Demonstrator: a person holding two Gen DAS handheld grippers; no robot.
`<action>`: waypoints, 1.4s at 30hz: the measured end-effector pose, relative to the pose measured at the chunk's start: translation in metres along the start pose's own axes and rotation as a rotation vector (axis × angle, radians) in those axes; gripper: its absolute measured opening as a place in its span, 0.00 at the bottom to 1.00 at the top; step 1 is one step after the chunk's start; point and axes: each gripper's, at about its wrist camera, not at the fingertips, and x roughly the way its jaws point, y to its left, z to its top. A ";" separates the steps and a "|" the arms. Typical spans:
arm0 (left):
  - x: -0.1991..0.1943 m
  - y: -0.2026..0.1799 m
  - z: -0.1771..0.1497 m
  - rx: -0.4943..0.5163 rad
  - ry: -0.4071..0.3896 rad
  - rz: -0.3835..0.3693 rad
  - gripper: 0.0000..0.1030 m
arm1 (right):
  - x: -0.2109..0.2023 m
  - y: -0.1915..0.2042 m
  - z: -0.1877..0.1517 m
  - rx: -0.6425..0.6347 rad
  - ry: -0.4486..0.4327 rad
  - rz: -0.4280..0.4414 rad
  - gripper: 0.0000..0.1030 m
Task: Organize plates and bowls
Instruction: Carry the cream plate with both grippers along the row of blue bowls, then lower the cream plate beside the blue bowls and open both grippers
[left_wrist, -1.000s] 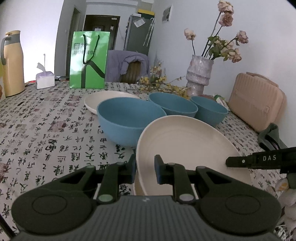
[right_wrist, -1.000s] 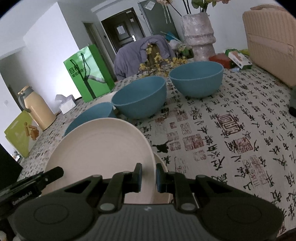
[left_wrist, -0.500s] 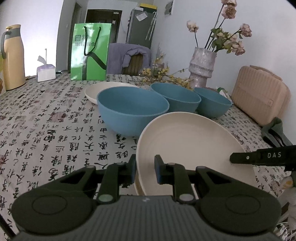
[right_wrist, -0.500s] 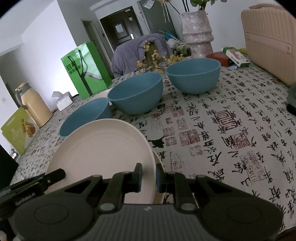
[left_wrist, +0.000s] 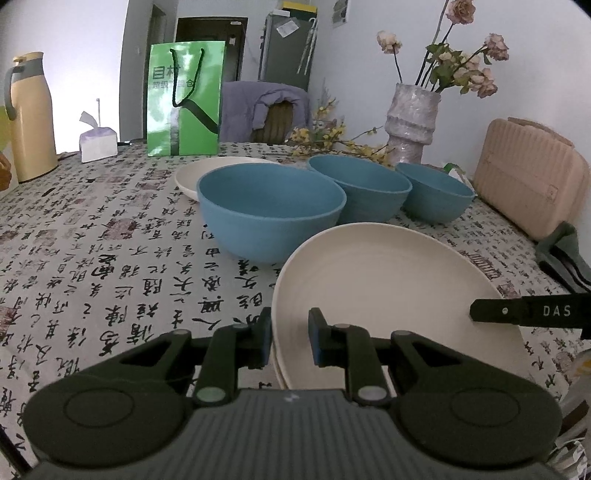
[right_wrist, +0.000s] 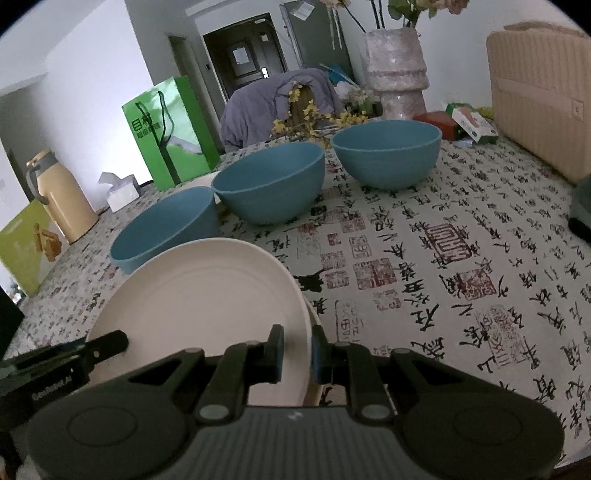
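A cream plate (left_wrist: 388, 295) lies on top of other cream plates near the table's front edge; it also shows in the right wrist view (right_wrist: 207, 295). My left gripper (left_wrist: 290, 338) straddles its left rim, jaws narrowly apart. My right gripper (right_wrist: 297, 352) grips its right rim between its pads. Three blue bowls stand behind the stack: near (left_wrist: 271, 218), middle (left_wrist: 360, 186) and far (left_wrist: 434, 190). Another cream plate (left_wrist: 218, 171) lies behind the near bowl.
A green paper bag (left_wrist: 184, 99), a tissue box (left_wrist: 98, 142) and a yellow jug (left_wrist: 27, 118) stand at the back left. A vase of flowers (left_wrist: 412, 125) and a beige case (left_wrist: 532, 181) are at the right. The patterned tablecloth (left_wrist: 110, 258) covers the table.
Both grippers and the plate have sunk slightly toward the stack. The bowls have not moved.
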 end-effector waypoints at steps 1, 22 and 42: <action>0.000 0.000 0.000 0.000 0.001 0.002 0.20 | 0.000 0.002 -0.001 -0.010 -0.003 -0.006 0.15; 0.007 -0.005 -0.005 0.031 0.017 0.034 0.21 | 0.000 0.033 -0.014 -0.263 -0.083 -0.160 0.18; 0.013 -0.009 -0.009 0.062 0.029 0.051 0.21 | 0.009 0.044 -0.030 -0.388 -0.114 -0.230 0.19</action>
